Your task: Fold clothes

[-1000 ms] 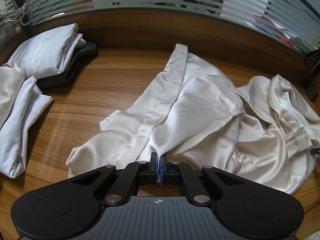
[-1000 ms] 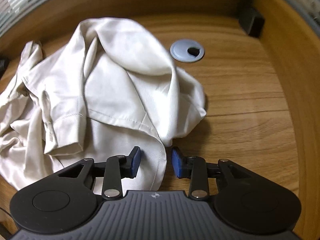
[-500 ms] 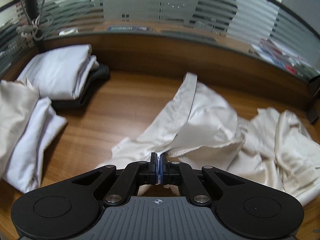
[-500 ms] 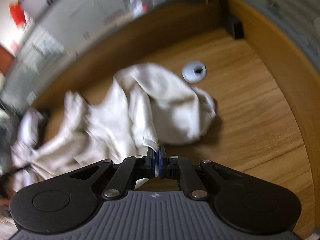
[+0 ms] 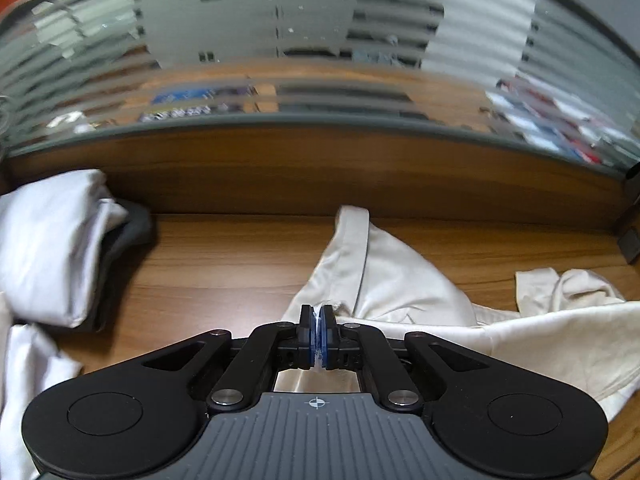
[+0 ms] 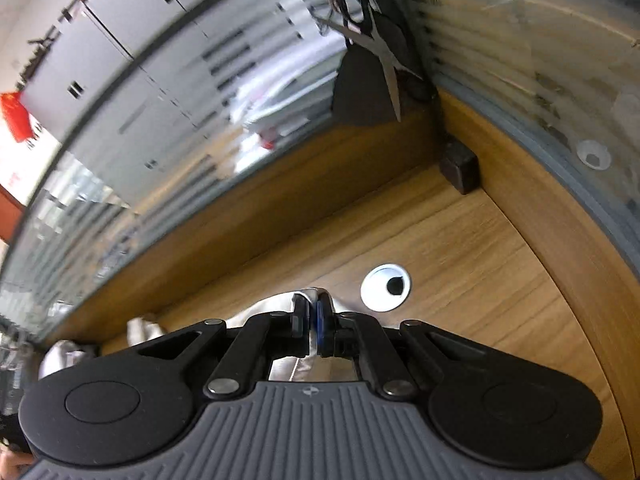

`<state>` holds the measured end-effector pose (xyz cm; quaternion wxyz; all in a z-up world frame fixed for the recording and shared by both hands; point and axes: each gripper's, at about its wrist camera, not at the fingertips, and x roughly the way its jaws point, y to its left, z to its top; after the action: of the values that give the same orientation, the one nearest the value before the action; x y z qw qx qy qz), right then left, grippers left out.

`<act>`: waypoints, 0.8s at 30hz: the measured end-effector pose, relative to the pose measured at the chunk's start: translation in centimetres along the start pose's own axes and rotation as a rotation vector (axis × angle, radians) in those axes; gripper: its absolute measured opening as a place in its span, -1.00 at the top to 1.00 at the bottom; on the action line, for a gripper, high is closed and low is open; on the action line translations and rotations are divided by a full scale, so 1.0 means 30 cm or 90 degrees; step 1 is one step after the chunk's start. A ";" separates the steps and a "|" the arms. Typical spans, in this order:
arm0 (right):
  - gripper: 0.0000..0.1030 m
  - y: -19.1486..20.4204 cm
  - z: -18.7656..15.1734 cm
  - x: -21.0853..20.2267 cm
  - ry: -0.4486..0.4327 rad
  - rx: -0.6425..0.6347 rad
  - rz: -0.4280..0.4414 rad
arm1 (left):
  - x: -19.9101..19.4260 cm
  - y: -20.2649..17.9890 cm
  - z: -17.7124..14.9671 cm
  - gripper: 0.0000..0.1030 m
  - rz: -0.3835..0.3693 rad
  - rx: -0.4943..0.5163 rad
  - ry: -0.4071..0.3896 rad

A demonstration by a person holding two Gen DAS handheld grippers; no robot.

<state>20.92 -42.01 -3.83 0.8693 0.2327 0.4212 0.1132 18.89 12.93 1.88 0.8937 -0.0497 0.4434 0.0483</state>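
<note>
The left claw [image 5: 318, 330] is pointed down at a slant toward the wooden desk [image 5: 240, 256]. Its blue pads [image 5: 307, 336] are squeezed tight on a thin edge of the cream shirt [image 5: 384, 280]. A rise in its opening is logged, so the jaws are starting to open, but cloth is still seen pinched between them. The shirt is soft and smooth, with a long flat band running away in front of the claw. More of it is spread out to the right of the claw, in loose folds.

The right claw [image 6: 311, 320] is also tipped down, and its picture is rolled to one side. It is clenched on a small bunch of the same shirt [image 6: 276, 304], seen just in front of the pads and under them.

Only in the left view are the folded white clothes [image 5: 48, 248] seen, far to the left of the claw, on top of a dark folded thing [image 5: 132, 224]. Only in the right view is the round grey cable hole [image 6: 385, 287] seen, close to the right of the claw. A striped glass wall [image 5: 320, 40] is seen behind the desk in both views.
</note>
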 end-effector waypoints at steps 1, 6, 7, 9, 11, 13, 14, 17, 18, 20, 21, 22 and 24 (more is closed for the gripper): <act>0.93 -0.003 0.003 0.031 0.007 -0.001 -0.008 | 0.025 -0.006 0.007 0.81 -0.003 0.002 0.006; 0.93 -0.017 -0.002 0.140 0.040 -0.019 -0.047 | 0.073 -0.017 0.004 0.42 -0.011 0.018 0.030; 0.93 -0.021 -0.005 0.151 0.044 -0.022 -0.052 | 0.073 -0.014 0.000 0.41 -0.018 0.011 0.036; 0.93 -0.029 -0.009 0.171 0.052 -0.028 -0.059 | 0.052 -0.014 -0.029 0.20 -0.034 0.001 0.041; 0.92 -0.037 -0.016 0.178 0.057 -0.030 -0.062 | 0.030 -0.018 -0.063 0.13 -0.044 0.000 0.046; 0.92 -0.046 -0.028 0.176 0.060 -0.029 -0.063 | 0.004 -0.024 -0.113 0.12 -0.050 0.003 0.059; 0.92 -0.051 -0.034 0.173 0.062 -0.028 -0.063 | -0.004 -0.028 -0.140 0.11 -0.050 0.005 0.067; 0.92 -0.059 -0.053 0.157 0.064 -0.029 -0.065 | -0.025 -0.041 -0.223 0.00 -0.045 0.016 0.086; 0.92 -0.062 -0.060 0.150 0.065 -0.030 -0.066 | -0.028 -0.048 -0.253 -0.01 -0.041 0.025 0.092; 0.92 -0.068 -0.073 0.137 0.065 -0.032 -0.068 | -0.020 -0.063 -0.307 -0.01 -0.028 0.051 0.108; 0.92 -0.070 -0.077 0.131 0.064 -0.031 -0.068 | -0.011 -0.068 -0.327 0.00 -0.022 0.061 0.117; 0.92 -0.072 -0.080 0.124 0.063 -0.031 -0.067 | -0.002 -0.071 -0.347 0.01 -0.018 0.067 0.126; 0.92 -0.073 -0.088 0.108 0.059 -0.029 -0.064 | 0.018 -0.074 -0.380 0.25 -0.005 0.077 0.135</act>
<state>20.87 -41.82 -8.54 0.8583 0.1859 0.4699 0.0892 10.52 9.26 -5.30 0.8434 -0.0028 0.5371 0.0123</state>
